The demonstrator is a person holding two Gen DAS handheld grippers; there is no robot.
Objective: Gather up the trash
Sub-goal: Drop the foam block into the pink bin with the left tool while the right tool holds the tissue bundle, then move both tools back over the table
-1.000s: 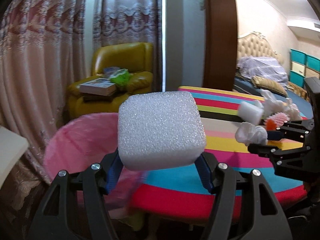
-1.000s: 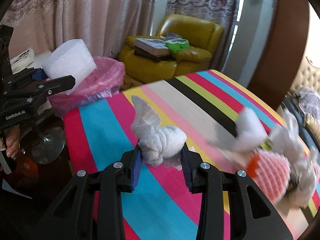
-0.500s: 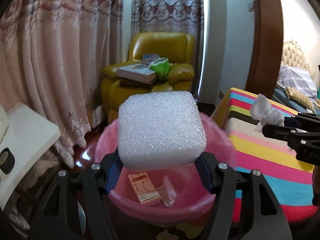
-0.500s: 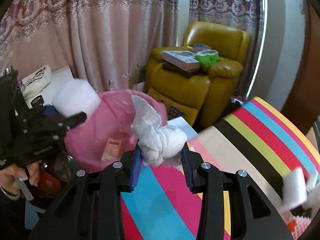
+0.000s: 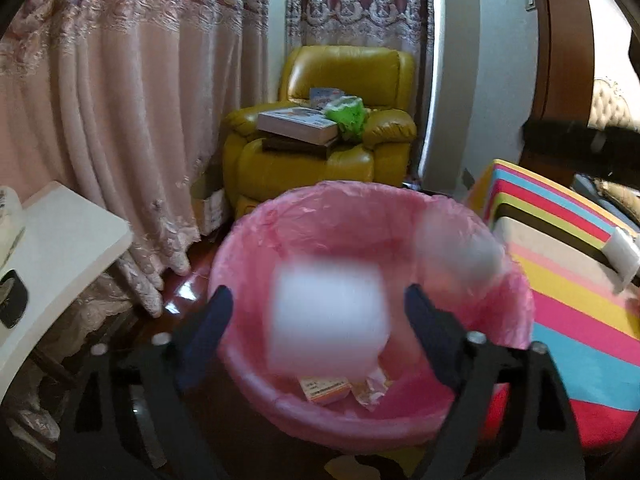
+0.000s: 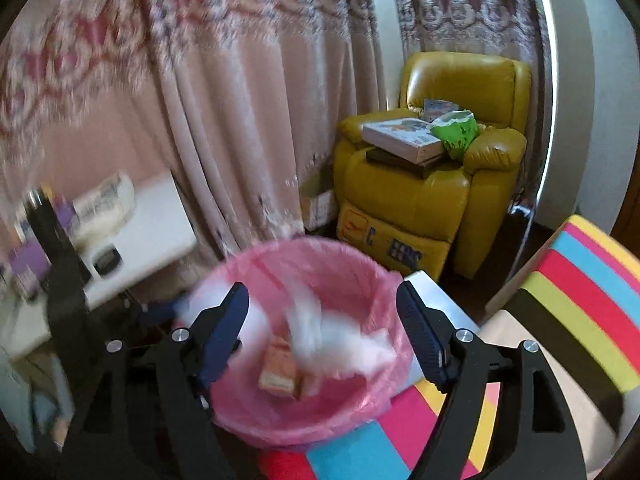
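A pink-lined trash bin [image 5: 320, 216] [image 6: 280, 424] stands beside the striped table. My left gripper [image 5: 318, 328] hangs over the bin with its jaws opening. A white foam block [image 5: 330, 320], blurred, falls free between the jaws, clear of the pads. My right gripper [image 6: 322, 332] is also over the bin, jaws opening. A crumpled white tissue [image 6: 340, 344] drops loose between its jaws; in the left wrist view it is a pale blur [image 5: 456, 248] near the bin's right rim. A small carton [image 6: 280, 372] [image 5: 326, 390] lies at the bin's bottom.
The striped table [image 5: 572, 280] [image 6: 580, 300] borders the bin on the right, with a white scrap [image 5: 622, 248] on it. A yellow armchair [image 5: 320, 152] [image 6: 432, 184] with books stands behind. A white side table [image 5: 52, 248] [image 6: 140, 232] is at the left, pink curtains beyond.
Both grippers swung from the striped table to above the pink bin, then opened. The foam block and the tissue left the pads and are dropping into the bin.
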